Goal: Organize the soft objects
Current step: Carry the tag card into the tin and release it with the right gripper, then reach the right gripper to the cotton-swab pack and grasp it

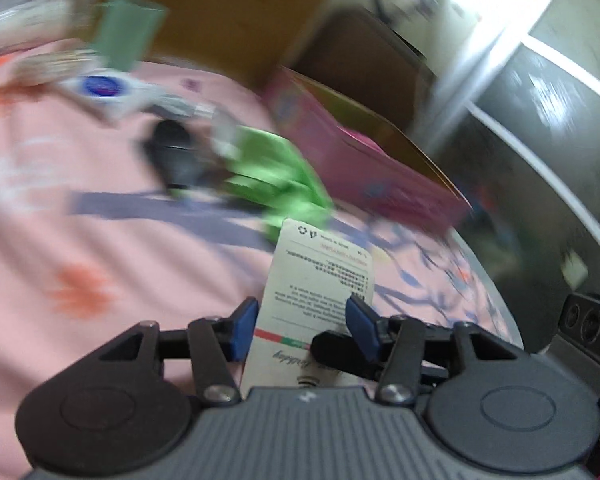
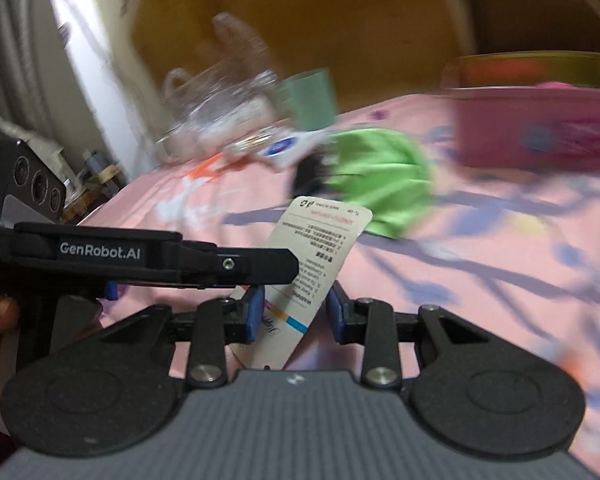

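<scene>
A white printed card (image 1: 320,272) stands upright over the pink bedsheet (image 1: 80,220). My left gripper (image 1: 302,326) is open around it, with its blue pads just off the card's edges. My right gripper (image 2: 294,316) is shut on the same card (image 2: 324,240), holding it by its side edges. In the right wrist view the left gripper (image 2: 292,268) reaches in from the left and overlaps the card. A crumpled bright green cloth (image 1: 276,172) (image 2: 380,184) lies on the bed beyond the card, with a dark soft item (image 1: 172,152) (image 2: 308,172) beside it. Both views are blurred.
A pink box (image 1: 364,160) (image 2: 540,136) sits open to the right of the cloth. A mint green cup (image 2: 312,96), clear plastic packaging (image 2: 220,100) and a white packet with a blue logo (image 2: 288,148) lie at the back. A brown cardboard box (image 2: 300,20) stands behind the bed.
</scene>
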`<state>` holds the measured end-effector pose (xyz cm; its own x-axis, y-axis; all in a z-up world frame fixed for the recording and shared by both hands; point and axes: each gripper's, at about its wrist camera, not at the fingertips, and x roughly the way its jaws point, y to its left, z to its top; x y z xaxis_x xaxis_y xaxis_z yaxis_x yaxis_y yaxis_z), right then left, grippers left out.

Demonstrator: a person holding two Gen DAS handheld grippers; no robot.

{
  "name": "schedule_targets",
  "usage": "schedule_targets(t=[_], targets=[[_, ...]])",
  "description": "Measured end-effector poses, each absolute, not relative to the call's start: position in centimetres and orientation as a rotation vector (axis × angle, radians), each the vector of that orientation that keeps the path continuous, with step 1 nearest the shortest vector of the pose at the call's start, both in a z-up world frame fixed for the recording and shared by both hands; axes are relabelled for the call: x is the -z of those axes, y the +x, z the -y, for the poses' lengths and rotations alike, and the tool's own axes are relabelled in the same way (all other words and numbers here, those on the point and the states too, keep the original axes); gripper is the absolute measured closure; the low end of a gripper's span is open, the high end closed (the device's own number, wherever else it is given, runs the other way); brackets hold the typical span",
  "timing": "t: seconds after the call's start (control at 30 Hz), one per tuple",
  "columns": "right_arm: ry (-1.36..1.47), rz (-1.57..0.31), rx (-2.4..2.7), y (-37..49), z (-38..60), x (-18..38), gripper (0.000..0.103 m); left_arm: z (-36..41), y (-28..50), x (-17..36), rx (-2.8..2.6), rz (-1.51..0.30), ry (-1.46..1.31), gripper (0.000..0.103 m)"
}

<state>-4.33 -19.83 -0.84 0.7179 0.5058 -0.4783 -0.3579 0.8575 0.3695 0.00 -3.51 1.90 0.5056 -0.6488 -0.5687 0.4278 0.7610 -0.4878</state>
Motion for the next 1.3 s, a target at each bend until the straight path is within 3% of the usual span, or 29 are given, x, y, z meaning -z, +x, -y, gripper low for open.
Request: schedule_targets(t=[0.4, 0.6, 0.83, 0.93, 0.97, 1.0, 1.3], targets=[[0.332, -0.493, -0.236, -6.6, 29.8, 1.4, 0.066, 16.5, 2.8, -3.9, 0.814, -0.825, -0.155, 0.047], [0.305, -0.349, -0.225, -2.0, 32.1, -3.2, 0.066, 18.3, 7.7, -9.5, 0.799, -0.661, -0.147, 0.046], [0.285, -0.322, -0.217, 7.9, 33.6, -4.7, 0.066, 20.2, 15.5, -10.0, 0.715, -0.645, -0.12, 0.046], [0.282, -0.358, -0.212, 10.4, 34.5, -3.7, 0.06, 21.0, 17.7, -8.2, 0.675, -0.688, -0.138, 0.044], [0.278, -0.368, -0.203, 11.1, 34.5, -3.3, 0.051, 21.2, 18.2, -7.9, 0.663, -0.697, -0.134, 0.044], [0.267, -0.375, -0.188, 11.6, 34.3, -2.9, 0.049, 21.5, 18.6, -7.4, 0.646, -0.701, -0.125, 0.044], [0.233, -0.345, -0.049, 9.2, 34.7, -2.0, 0.044, 17.1, 14.0, -9.3, 0.67, -0.606, -0.15, 0.044]])
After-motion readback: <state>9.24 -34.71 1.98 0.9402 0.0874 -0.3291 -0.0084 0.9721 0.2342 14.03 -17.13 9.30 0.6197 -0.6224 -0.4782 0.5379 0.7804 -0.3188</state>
